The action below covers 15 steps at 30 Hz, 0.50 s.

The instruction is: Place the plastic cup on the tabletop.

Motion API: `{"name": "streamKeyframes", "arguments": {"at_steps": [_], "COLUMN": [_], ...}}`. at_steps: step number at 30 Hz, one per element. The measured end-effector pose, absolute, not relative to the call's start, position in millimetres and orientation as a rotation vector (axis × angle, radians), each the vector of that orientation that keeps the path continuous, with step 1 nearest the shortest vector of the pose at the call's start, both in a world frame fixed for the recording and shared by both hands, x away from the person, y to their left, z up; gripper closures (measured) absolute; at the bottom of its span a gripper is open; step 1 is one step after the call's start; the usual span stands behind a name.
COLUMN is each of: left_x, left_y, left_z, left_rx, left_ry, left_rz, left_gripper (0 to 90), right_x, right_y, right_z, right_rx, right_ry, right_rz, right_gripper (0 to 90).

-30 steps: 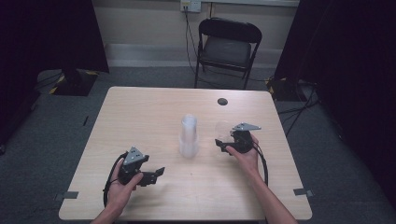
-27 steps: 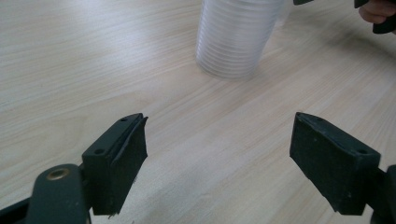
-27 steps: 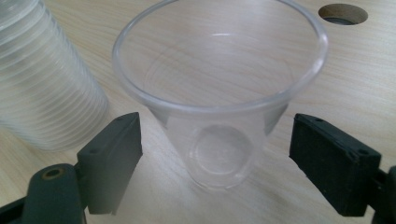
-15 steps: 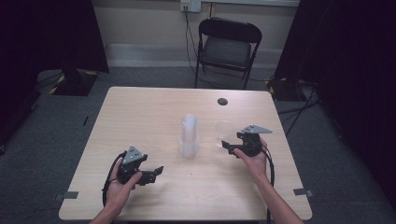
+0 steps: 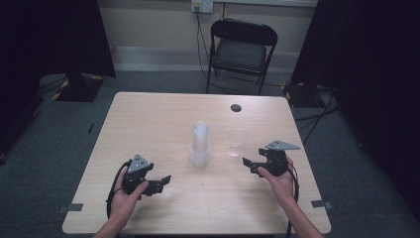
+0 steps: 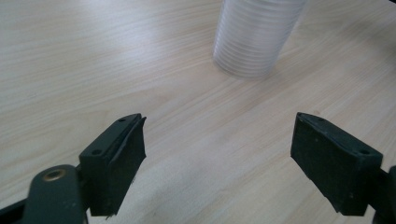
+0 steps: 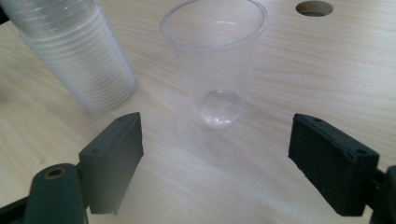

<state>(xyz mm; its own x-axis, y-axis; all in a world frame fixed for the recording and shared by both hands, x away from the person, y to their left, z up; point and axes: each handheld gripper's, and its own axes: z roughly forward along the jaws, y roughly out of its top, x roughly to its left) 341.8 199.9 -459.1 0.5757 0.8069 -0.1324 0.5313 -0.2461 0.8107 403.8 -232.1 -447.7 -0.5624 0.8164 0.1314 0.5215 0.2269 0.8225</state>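
Note:
A stack of clear plastic cups (image 5: 200, 144) stands near the middle of the wooden table (image 5: 148, 119). To its right a single clear cup (image 5: 237, 142) stands upright, apart from the stack. My right gripper (image 5: 246, 163) is open just short of that cup (image 7: 215, 60), with nothing between its jaws; the stack (image 7: 74, 51) is at the left of its view. My left gripper (image 5: 166, 181) rests open near the front left, its jaws pointing toward the stack (image 6: 254, 35).
A round cable hole (image 5: 236, 107) lies in the table's far right part. A black folding chair (image 5: 241, 47) stands behind the table. The table's front edge is close behind both hands.
The right gripper has drawn back to the right from the stack, and the single cup now stands alone on the table. The left gripper has not moved.

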Motion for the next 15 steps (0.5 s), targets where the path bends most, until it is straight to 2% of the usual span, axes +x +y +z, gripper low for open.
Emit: {"name": "streamKeyframes", "arguments": {"at_steps": [15], "left_x": [339.0], "left_y": [202.1], "left_z": [-460.4], "left_rx": [1.937], "left_ry": [1.079], "left_rz": [0.392], "left_gripper": [16.7], "right_x": [356.7], "right_y": [-245.7], "right_z": [-441.7], "right_rx": [1.223], "right_ry": [2.17], "right_rz": [1.261], "right_gripper": [18.8]}}
